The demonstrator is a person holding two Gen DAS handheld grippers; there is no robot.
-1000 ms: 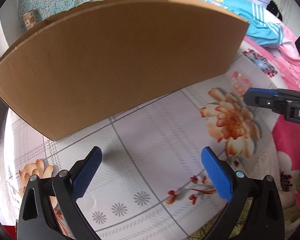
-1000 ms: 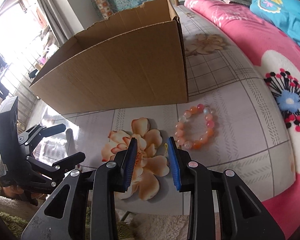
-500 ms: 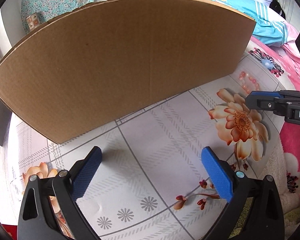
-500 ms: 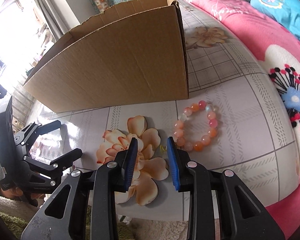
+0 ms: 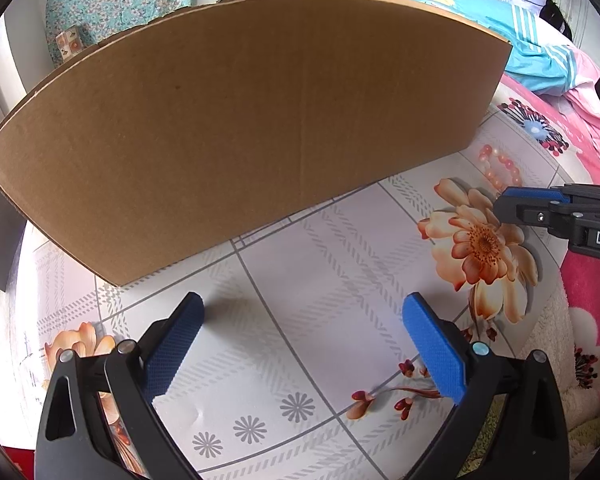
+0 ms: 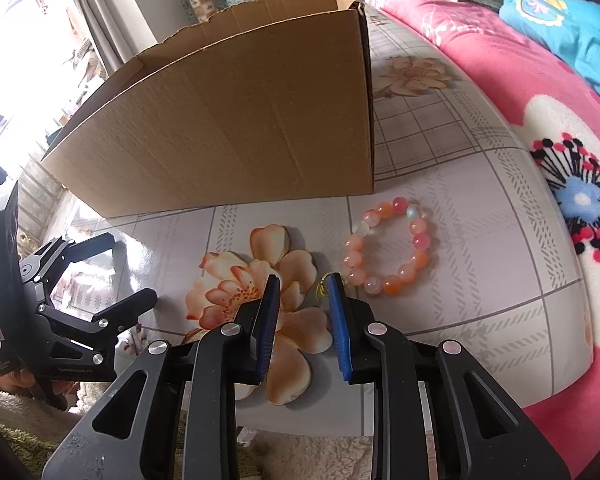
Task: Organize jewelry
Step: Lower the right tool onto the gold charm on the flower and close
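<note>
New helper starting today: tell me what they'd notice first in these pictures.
The big open cardboard box fills the left wrist view, standing on the flowered tablecloth. Right of its corner lies a pink-and-orange bead bracelet, just beyond the right gripper, whose jaws stand narrowly apart and empty.

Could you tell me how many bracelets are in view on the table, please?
1. The beaded bracelet lies flat on the floral tablecloth, just off the cardboard box corner, ahead of the right gripper. The box interior is hidden.
</note>
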